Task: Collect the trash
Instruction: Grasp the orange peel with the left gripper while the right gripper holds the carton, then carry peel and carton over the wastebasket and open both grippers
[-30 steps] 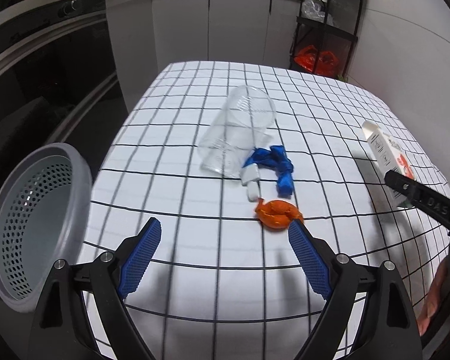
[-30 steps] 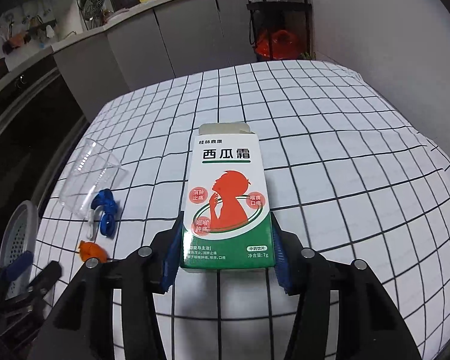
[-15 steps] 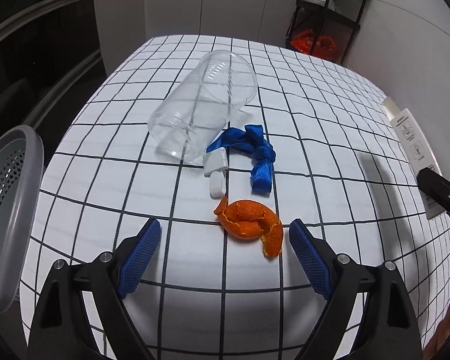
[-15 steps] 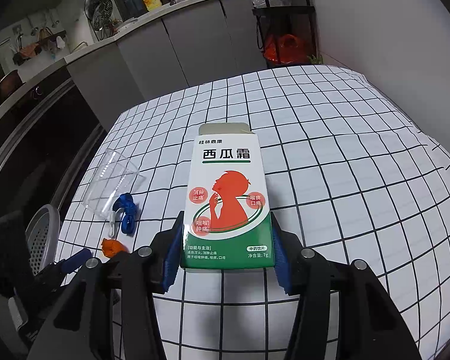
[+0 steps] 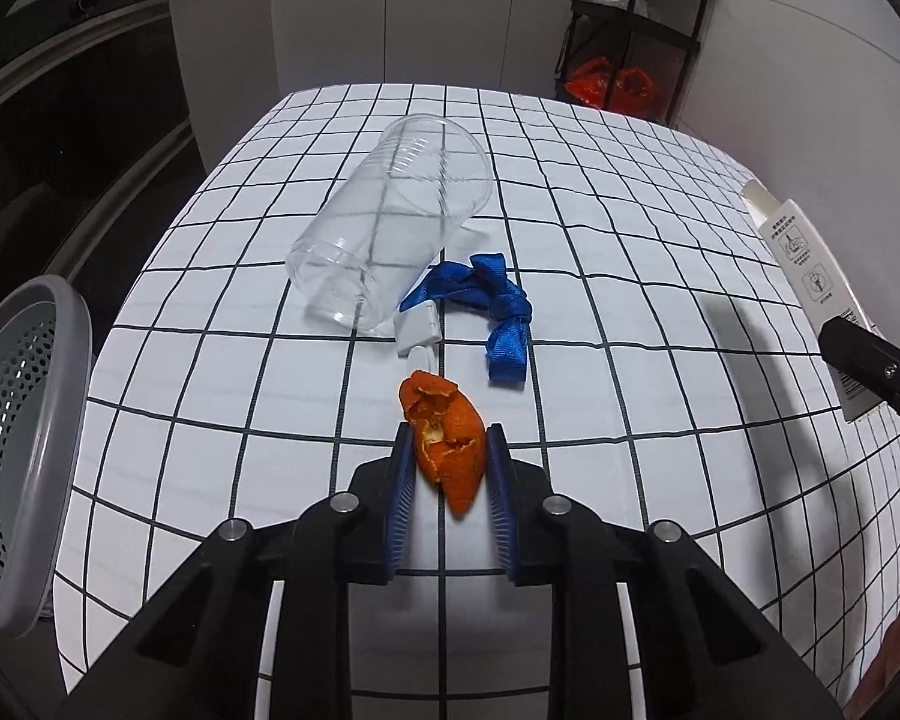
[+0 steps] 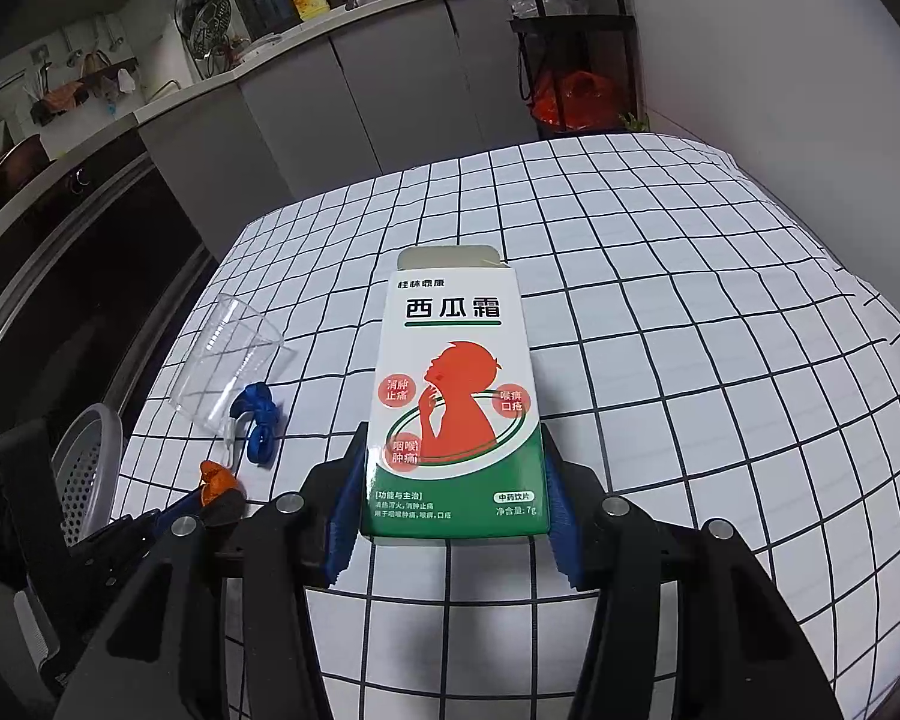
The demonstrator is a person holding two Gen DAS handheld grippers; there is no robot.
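The orange peel [image 5: 447, 450] is seen low in the centre of the left wrist view, pinched between the blue pads of the closing left hand-held gripper [image 5: 447, 441] above the checked desk [image 5: 630, 276]. Only that view shows the grip plainly. In the right wrist view, a medicine box [image 6: 453, 402] is clamped by the right hand-held gripper [image 6: 453, 468]. A clear cup [image 5: 390, 222] and blue strap [image 5: 480, 306] lie above; a grey basket [image 5: 24, 450] stands at left.
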